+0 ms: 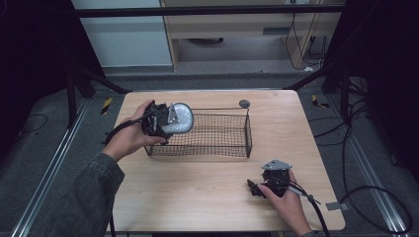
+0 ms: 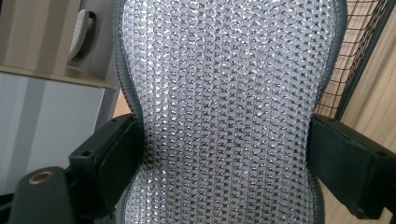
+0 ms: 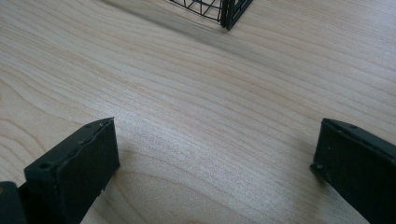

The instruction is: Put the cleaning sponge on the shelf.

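From above, the left tongs [image 1: 165,121] hold a glittery silver pad [image 1: 180,118] over the wire basket [image 1: 217,133], from their own view the pad [image 2: 224,116] is pinched between both jaws, and the right tongs [image 3: 215,168] rest spread on the tabletop [image 3: 187,93].

readable text: none
silver glittery mesh-textured pad [image 2: 224,112]: no label or brand
black wire mesh basket [image 1: 217,136]: no markings
light wooden counter [image 1: 207,187]: no markings

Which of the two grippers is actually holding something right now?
The left gripper, up by the wire basket: its jaws clamp a glittery silver pad. The right gripper rests low near the table's front edge with its jaws apart and nothing between them.
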The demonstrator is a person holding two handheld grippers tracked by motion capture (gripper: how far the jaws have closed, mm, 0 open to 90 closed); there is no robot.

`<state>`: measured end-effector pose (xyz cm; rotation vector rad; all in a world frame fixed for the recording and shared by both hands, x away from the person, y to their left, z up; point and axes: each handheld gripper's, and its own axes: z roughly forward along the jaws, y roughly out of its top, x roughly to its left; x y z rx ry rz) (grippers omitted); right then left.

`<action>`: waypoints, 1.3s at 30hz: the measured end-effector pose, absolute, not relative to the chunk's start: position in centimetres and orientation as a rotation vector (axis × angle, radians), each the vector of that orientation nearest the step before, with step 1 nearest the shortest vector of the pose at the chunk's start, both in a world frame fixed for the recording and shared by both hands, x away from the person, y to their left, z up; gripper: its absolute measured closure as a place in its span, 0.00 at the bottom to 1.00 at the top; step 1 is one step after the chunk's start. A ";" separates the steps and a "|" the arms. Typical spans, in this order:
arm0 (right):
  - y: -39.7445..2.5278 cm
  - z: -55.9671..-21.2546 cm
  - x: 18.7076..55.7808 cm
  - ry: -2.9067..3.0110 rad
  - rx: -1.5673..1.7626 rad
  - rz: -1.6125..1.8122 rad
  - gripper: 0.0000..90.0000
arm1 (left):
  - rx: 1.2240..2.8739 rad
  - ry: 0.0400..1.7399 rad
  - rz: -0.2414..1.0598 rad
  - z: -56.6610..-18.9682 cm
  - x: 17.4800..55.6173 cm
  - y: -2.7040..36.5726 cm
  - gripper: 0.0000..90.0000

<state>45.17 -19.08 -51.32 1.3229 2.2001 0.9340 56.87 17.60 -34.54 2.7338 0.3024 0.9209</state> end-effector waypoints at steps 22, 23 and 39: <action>-19.1 -51.3 45.2 2.200 1.322 0.933 0.00 | 2.749 0.290 0.915 -35.4 58.0 17.1 0.13; -19.1 -51.3 45.2 2.200 1.322 0.933 0.00 | 2.752 0.294 0.914 -35.3 58.1 17.2 0.13; -19.1 -51.3 45.2 2.200 1.320 0.933 0.00 | 2.754 0.320 0.884 -36.6 59.0 17.3 0.12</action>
